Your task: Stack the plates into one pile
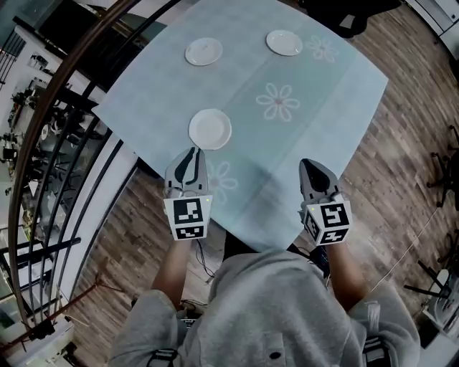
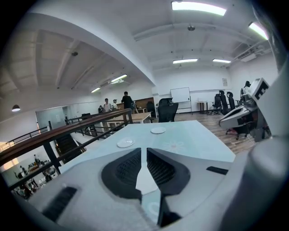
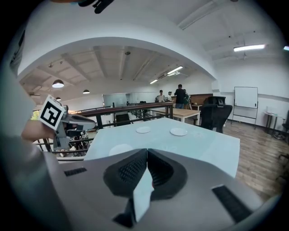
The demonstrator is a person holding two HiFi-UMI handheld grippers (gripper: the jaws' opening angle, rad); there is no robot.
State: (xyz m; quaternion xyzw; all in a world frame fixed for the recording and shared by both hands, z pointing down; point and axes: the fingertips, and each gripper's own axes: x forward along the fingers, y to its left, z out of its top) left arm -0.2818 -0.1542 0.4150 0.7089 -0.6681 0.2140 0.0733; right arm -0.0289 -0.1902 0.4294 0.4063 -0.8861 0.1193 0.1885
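Head view: nearest plate (image 1: pixel 210 129) centre-left on flowered tablecloth (image 1: pixel 315 107), just above closed, empty left gripper (image 1: pixel 190 154); right gripper (image 1: pixel 310 166), likewise closed, farther off; second plate (image 1: pixel 204 51) and third plate (image 1: pixel 284 42) near top.

Open-plan office, upper level. Floor of wood planks (image 1: pixel 409 136), mixed brown tones. Square table under a pale blue cloth (image 1: pixel 323 129) printed with white flowers, set close to a dark metal railing (image 2: pixel 67 130) with a brown wooden handrail that curves along the floor's edge. White ceiling with broad arched beams; long strip lights (image 2: pixel 198 7) lit, round pendant lamps (image 3: pixel 58 84) further back. White walls. Whiteboard (image 2: pixel 179 94) on the far wall. Black office chair (image 2: pixel 167 110) just beyond the table, more chairs at the right. Light wooden desk (image 3: pixel 186 113) behind it, a few people (image 3: pixel 179 94) standing near it, too far off for detail.
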